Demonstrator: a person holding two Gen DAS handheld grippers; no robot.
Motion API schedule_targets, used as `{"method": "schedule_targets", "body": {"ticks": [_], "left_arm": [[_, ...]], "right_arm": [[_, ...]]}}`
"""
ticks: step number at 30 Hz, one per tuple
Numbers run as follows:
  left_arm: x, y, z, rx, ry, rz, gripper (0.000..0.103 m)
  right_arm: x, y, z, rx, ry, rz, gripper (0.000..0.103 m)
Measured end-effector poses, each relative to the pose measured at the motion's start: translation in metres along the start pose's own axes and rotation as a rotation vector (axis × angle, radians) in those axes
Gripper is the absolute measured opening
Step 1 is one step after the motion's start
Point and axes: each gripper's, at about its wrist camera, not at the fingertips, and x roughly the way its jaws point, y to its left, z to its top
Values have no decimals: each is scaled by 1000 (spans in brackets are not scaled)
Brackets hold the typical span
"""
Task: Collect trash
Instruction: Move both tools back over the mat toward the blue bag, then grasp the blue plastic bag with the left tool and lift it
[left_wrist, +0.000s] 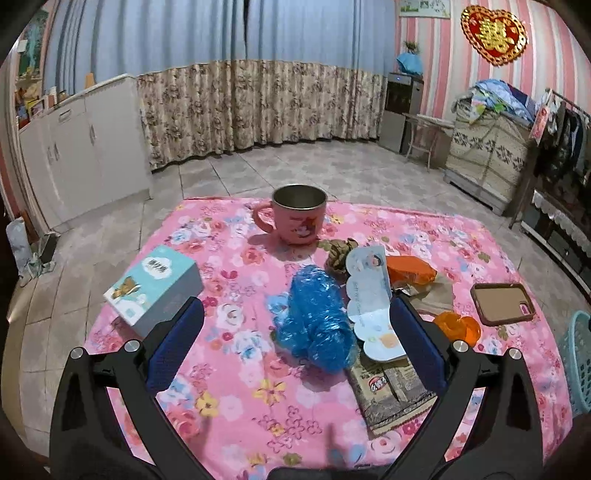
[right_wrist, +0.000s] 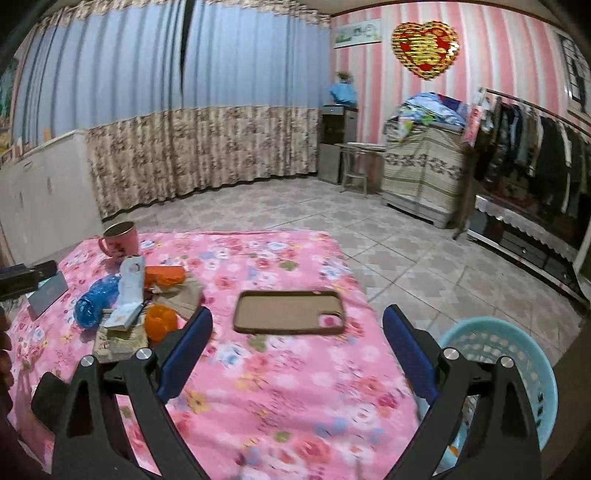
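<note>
Left tool (left_wrist: 295, 332) gapes wide, empty, around the crumpled blue plastic bag (left_wrist: 316, 319) — right tool (right_wrist: 297, 341) likewise wide, empty, before the brown phone case (right_wrist: 290, 312).

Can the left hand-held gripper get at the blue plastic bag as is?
Probably yes. The left hand-held gripper is open and the blue plastic bag lies between its fingers on top of the tablecloth, nothing covering it. The white card alongside might get caught.

- A gold double-happiness character 囍 stands on the red heart decoration (left_wrist: 493, 33) on the far right wall.
- Print on the box (left_wrist: 155, 290) and wrappers is too blurred to read.
</note>
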Motion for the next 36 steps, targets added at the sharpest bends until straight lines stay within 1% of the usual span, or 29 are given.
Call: {"method": "schedule_targets", "body": {"ticks": [4,8,10,13,15,17,18,19,21,22,23,24,26,27,29,33,36], "left_arm": [[17,-8,4,10,24,-1,97],[32,-11,-4,7,55,-6,95],[43,-13,-8,13,85,-14,92],[54,-14,-17,13,113,-28,92],[66,-16,-24,15,156,-38,91],[75,-18,-28,26,186,-41,85],[81,-19,-29,25,215,-51,82],[84,-17,-29,14,230,-69,78],[89,-11,-29,-26,247,-86,75],[91,-9,-29,-37,250,-88,69],[92,-7,-28,-44,253,-92,59],[93,-7,-28,-41,253,-91,55],[91,-7,-27,-19,248,-84,38],[89,-8,-26,-2,239,-75,35],[83,-7,-23,12,218,-45,34],[61,0,-16,25,149,42,34],[40,12,-10,-15,82,51,34]], "right_arm": [[10,17,13,-3,-15,23,92],[29,31,17,-8,-11,44,92],[40,36,18,-13,-3,51,92],[56,44,13,-17,9,60,92],[63,47,5,-21,24,56,92],[71,48,-2,-22,57,64,92],[75,48,-5,-27,74,65,92],[76,48,-6,-29,77,62,92],[79,47,-8,-25,84,55,92],[80,46,-8,-16,88,59,92],[80,45,-8,-10,90,63,92],[81,46,-9,-11,93,66,92],[81,49,-9,-21,99,70,92],[81,51,-9,-27,100,74,92],[82,55,-11,-33,102,88,92],[84,65,-13,-35,117,131,92],[87,76,-15,-47,139,154,92]]}}
